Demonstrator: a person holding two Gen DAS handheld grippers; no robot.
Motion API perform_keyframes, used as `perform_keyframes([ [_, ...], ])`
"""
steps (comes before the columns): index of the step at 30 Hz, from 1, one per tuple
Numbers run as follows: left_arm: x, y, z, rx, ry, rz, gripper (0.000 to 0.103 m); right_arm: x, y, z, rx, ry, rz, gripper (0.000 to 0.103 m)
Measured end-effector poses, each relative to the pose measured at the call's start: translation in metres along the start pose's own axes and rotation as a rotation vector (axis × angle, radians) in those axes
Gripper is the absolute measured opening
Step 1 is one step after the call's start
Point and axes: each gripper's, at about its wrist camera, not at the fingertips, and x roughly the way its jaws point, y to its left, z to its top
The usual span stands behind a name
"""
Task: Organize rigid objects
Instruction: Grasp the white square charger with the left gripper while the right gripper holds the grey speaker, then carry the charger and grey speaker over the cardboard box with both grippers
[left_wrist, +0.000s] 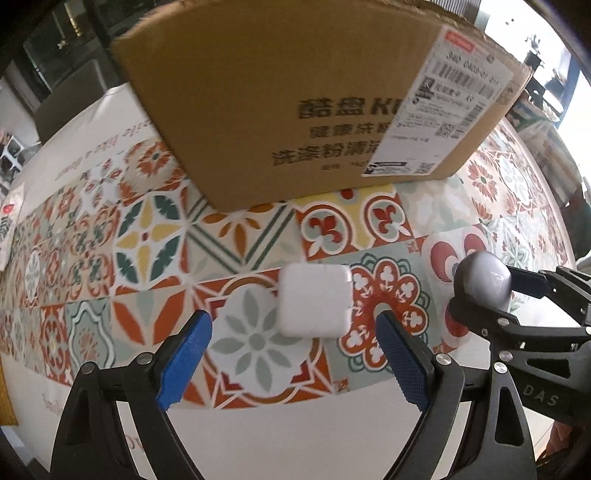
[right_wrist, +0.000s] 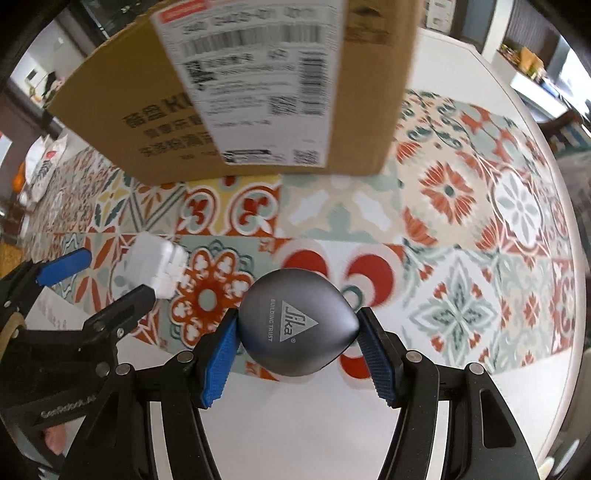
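A white square charger block (left_wrist: 314, 300) lies on the patterned tablecloth, just beyond and between the fingertips of my left gripper (left_wrist: 293, 332), which is open and apart from it. It also shows in the right wrist view (right_wrist: 153, 264). My right gripper (right_wrist: 295, 332) is shut on a grey rounded case marked "Sika" (right_wrist: 297, 326), held between its blue pads. The same case (left_wrist: 485, 278) and right gripper (left_wrist: 484, 291) show at the right of the left wrist view. The left gripper (right_wrist: 107, 278) shows at the left of the right wrist view.
A large cardboard box (left_wrist: 295, 103) with a shipping label stands on the table right behind both objects, also in the right wrist view (right_wrist: 236, 92). The tiled-pattern tablecloth (left_wrist: 147, 240) covers the round table. White bags (right_wrist: 44, 162) sit at the far left.
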Motion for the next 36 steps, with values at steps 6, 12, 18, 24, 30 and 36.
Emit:
perform_keyframes([
  [6, 0.017, -0.004, 0.008, -0.005, 0.027, -0.034, 0.075, 0.000, -0.011, -0.004, 0.019, 0.011, -0.006, 0.063],
  [12, 0.029, -0.006, 0.013, -0.003, 0.047, -0.034, 0.047, -0.001, -0.013, -0.004, 0.020, 0.013, -0.005, 0.063],
  [18, 0.035, 0.002, 0.013, -0.040, 0.036, -0.073, 0.045, 0.002, -0.004, -0.001, 0.016, 0.009, 0.000, 0.063],
  [24, 0.023, 0.015, -0.001, -0.051, 0.015, -0.080, 0.045, -0.005, 0.000, 0.001, 0.005, -0.008, 0.006, 0.063],
  [30, -0.008, 0.014, -0.011, -0.041, -0.023, -0.067, 0.045, -0.016, 0.005, 0.002, -0.001, -0.030, 0.009, 0.063],
  [36, -0.039, 0.017, -0.015, -0.042, -0.077, -0.056, 0.045, -0.035, 0.007, 0.003, -0.005, -0.071, 0.018, 0.063],
])
